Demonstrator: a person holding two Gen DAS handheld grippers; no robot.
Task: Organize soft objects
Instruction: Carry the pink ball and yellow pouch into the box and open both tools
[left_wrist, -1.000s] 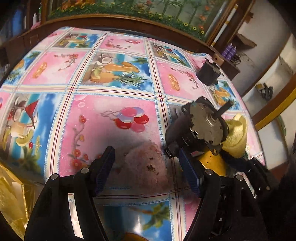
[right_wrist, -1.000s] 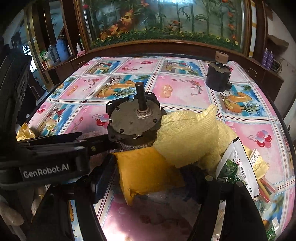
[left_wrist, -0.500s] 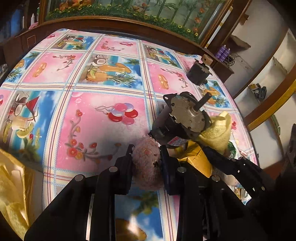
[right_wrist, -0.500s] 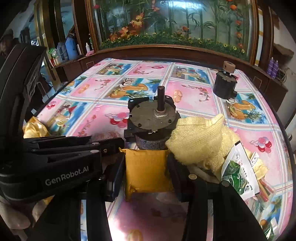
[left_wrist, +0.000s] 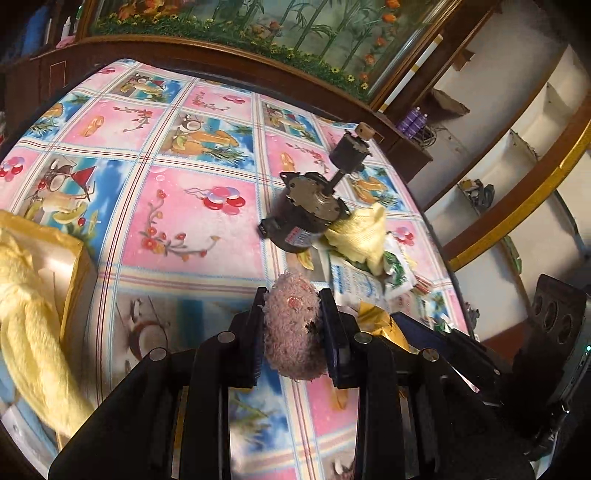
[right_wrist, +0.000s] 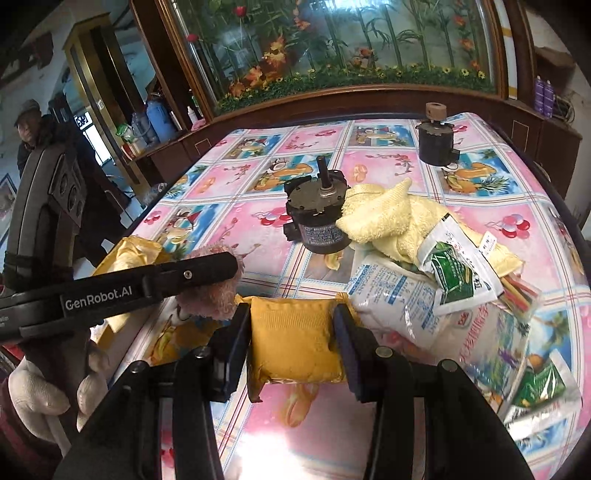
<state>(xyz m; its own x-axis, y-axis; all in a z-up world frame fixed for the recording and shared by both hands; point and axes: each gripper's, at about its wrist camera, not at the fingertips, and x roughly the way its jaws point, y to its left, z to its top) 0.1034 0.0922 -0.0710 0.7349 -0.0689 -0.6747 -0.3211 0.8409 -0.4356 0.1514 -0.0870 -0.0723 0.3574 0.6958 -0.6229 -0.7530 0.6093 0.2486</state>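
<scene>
Left view, change: a second ago the left gripper (left_wrist: 291, 325) stood wide open over the pink puff (left_wrist: 293, 328) on the table (left_wrist: 192, 229); now its jaws are closed on the puff and it is carried off the cloth, back from the motor (left_wrist: 304, 218).
Left view, meaning: the pick looks done; the likely next step is to carry the puff to the box (left_wrist: 79, 266) at the left, where a yellow plush (left_wrist: 26, 332) already lies.
Left view, hidden: the puff's lower end is behind the fingers; the box is cut off by the frame edge, so how full it is cannot be told; the far motor (left_wrist: 351, 155) is blurred.
Right view, change: the right gripper (right_wrist: 291, 332) was open around the yellow pad (right_wrist: 295, 339) a second ago; now its jaws are clamped on the pad's two sides, and the pad seems lifted, clear of the motor (right_wrist: 317, 225).
Right view, meaning: both hands hold a soft thing, so two items appear ready to sort; the towel (right_wrist: 391, 218) is left on the table among the packets (right_wrist: 417, 295).
Right view, hidden: the left gripper (right_wrist: 207, 273) crosses in front and hides most of the puff (right_wrist: 210, 299); the box (right_wrist: 129, 254) shows only as a gold corner; glare washes out the table's near edge.
</scene>
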